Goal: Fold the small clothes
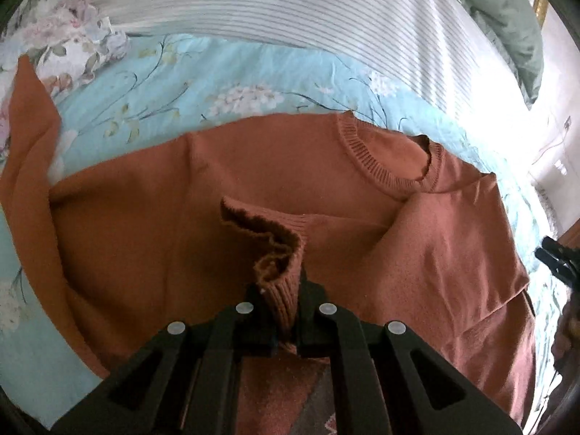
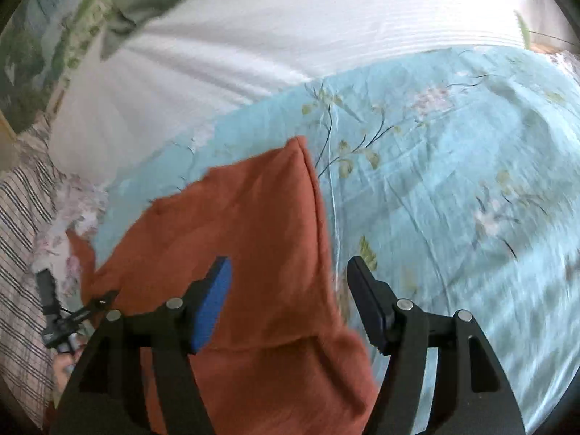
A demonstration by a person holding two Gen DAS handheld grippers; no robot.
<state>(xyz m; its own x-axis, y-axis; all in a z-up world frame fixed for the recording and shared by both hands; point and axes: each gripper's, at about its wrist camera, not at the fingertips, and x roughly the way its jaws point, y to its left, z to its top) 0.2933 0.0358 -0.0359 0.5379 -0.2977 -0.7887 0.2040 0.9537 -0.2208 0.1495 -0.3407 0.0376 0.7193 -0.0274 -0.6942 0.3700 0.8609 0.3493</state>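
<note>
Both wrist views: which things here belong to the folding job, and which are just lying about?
Job:
- sweater, rust orange, spread on the bed
- its ribbed cuff, pinched by the left gripper
- right gripper, open, holding nothing

Lying about:
- floral sheet
- striped white bedding
- green bedding

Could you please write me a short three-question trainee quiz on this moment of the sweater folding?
1. True or false: the left gripper is shut on the ribbed cuff of the rust-orange knitted sweater.
2. The right gripper is: A open, B shut on cloth, C holding a sock.
3. What does the sweater lie on?

Key: 1 true; 2 A; 3 the light blue floral bedsheet.
</note>
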